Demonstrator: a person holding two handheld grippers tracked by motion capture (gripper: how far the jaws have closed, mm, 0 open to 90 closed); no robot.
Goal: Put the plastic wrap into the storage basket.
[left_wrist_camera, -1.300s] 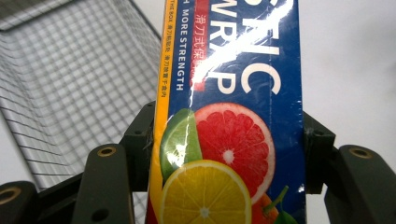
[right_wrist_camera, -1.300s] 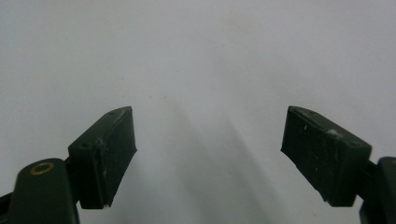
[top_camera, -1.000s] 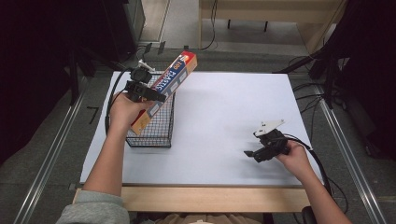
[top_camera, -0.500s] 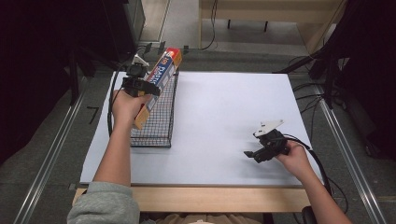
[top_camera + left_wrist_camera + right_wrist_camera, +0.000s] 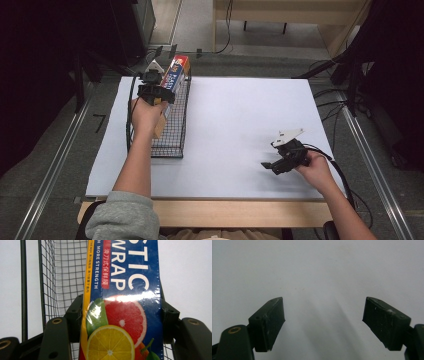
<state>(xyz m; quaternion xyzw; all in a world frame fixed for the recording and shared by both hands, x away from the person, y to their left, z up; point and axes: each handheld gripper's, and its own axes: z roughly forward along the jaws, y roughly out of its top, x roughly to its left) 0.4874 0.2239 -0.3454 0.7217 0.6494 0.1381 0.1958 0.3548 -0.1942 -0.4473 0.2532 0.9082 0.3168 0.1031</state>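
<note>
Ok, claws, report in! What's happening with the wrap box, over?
Left claw shut on wrap box, box over the wire basket. Right claw open, empty, above the white sheet. Nothing in the way.

plastic wrap box [image 5: 172,82] held over a wire basket [image 5: 172,132] at the table's left side

the long, narrow carton, blue with an orange edge strip, white lettering and pictures of cut citrus fruit [image 5: 117,327], is clamped across its width between the jaws of the left gripper [image 5: 152,92]. it lies lengthwise along the black mesh basket, its red far end poking past the basket's far rim. whether its near end touches the basket's floor cannot be told.
</note>
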